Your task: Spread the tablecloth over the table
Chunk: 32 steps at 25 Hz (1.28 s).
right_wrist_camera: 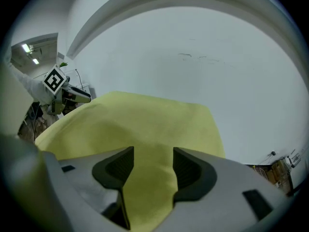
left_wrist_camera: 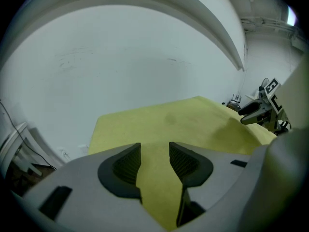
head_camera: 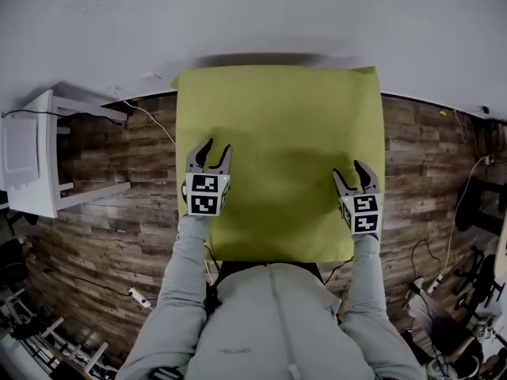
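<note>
Left gripper (head_camera: 217, 149) over flat tablecloth (head_camera: 277, 125) (squarish)

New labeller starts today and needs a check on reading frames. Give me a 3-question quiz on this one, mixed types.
1. True or false: the cloth is bunched in a heap at one corner.
2. The left gripper has its jaws: A) shut on the cloth, B) apart, gripping nothing, C) out of every view.
3. What stands just past the cloth's far edge?

Key
1. False. It lies flat and spread out.
2. B.
3. The white wall.
</note>
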Tool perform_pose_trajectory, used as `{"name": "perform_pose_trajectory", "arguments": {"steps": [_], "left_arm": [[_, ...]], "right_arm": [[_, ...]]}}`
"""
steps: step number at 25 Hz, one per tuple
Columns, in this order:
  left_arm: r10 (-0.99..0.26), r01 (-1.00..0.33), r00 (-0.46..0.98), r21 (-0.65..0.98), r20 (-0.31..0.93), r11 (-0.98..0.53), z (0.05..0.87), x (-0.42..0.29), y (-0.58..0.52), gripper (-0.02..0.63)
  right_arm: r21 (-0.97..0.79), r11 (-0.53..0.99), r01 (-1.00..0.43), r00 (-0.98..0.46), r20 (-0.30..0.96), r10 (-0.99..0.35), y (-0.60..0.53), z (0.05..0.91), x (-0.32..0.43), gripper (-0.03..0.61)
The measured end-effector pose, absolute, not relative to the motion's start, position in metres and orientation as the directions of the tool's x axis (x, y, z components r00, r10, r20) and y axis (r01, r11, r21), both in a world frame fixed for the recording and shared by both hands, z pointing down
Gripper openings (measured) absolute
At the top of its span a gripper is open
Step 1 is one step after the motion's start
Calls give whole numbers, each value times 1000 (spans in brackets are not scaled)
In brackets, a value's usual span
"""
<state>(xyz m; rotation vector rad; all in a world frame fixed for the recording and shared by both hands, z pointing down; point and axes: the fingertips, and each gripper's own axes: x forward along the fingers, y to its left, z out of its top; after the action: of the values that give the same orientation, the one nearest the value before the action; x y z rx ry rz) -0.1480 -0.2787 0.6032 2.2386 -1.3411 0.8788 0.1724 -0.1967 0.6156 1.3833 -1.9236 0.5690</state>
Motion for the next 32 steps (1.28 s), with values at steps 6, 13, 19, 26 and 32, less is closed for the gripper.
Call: {"name": "perform_pose_trajectory", "arguments": {"steps": [6,13,19,26,32], "left_arm": [[-590,-858,361,10,722,-513,613,-132,-213,188],[-517,-850,368,53,773,-525,644,-133,-160,187],[-503,-856,373,80,780,-510,655,-133,-148,187],[-511,-860,371,79,776,-504,654,-130,-160,187],[-522,-874,356,79,775,-479,654,-130,-176,181]], "right_arm": [[21,376,-926,-228,764,-604,-146,619,141,261],[-6,445,-896,-275,794,-542,-101,644,104,250],[-34,446,-894,-288,808,-515,-97,655,102,245],[-38,424,-905,-285,795,-536,-122,655,106,236],[-42,432,-901,-296,788,-540,-146,655,108,235]]}}
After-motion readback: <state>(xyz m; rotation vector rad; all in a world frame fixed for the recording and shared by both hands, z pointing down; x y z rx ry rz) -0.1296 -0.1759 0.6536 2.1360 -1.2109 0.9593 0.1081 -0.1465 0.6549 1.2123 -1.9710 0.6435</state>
